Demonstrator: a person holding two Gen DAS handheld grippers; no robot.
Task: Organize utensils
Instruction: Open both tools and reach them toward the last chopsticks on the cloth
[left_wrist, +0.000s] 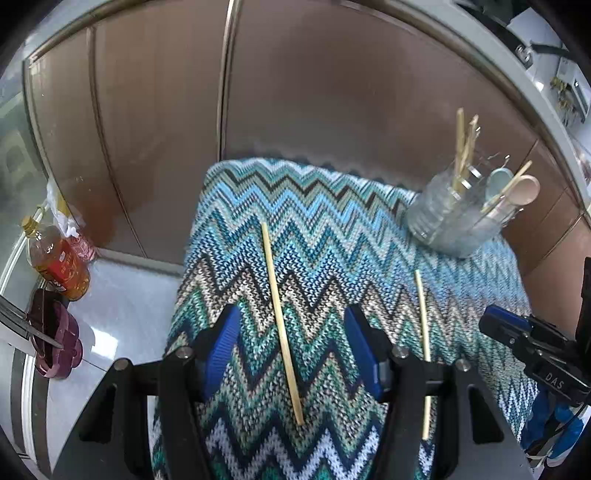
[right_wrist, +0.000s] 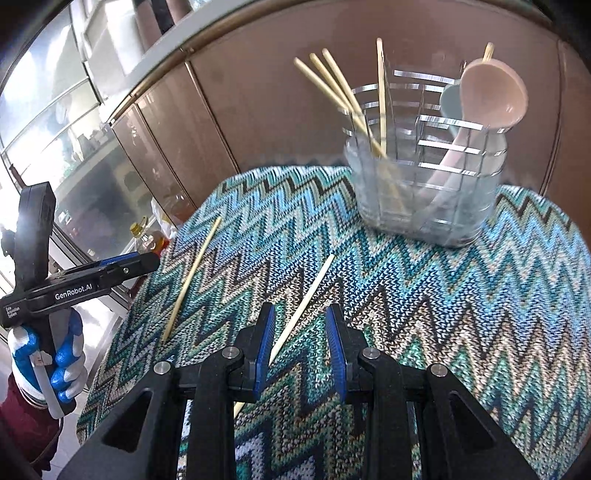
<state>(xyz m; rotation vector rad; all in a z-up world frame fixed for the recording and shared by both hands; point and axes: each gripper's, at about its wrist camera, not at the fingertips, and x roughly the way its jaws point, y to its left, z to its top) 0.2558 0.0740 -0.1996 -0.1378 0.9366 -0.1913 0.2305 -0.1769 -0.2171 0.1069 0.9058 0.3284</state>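
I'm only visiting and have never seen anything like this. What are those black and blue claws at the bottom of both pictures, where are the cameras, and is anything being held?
There is no robot here. A person holds a hand tool with two fingers in each hand, and a wide-angle camera on each tool looks forward along its fingers. One picture comes from the left gripper, the other from the right gripper; the right view also shows the gloved left hand.

On the zigzag cloth lie two loose chopsticks: the left chopstick and the right chopstick. At the back stands a clear holder with more chopsticks and two spoons.

Each gripper is open with one chopstick between its fingers, not pinched. Nothing is held.
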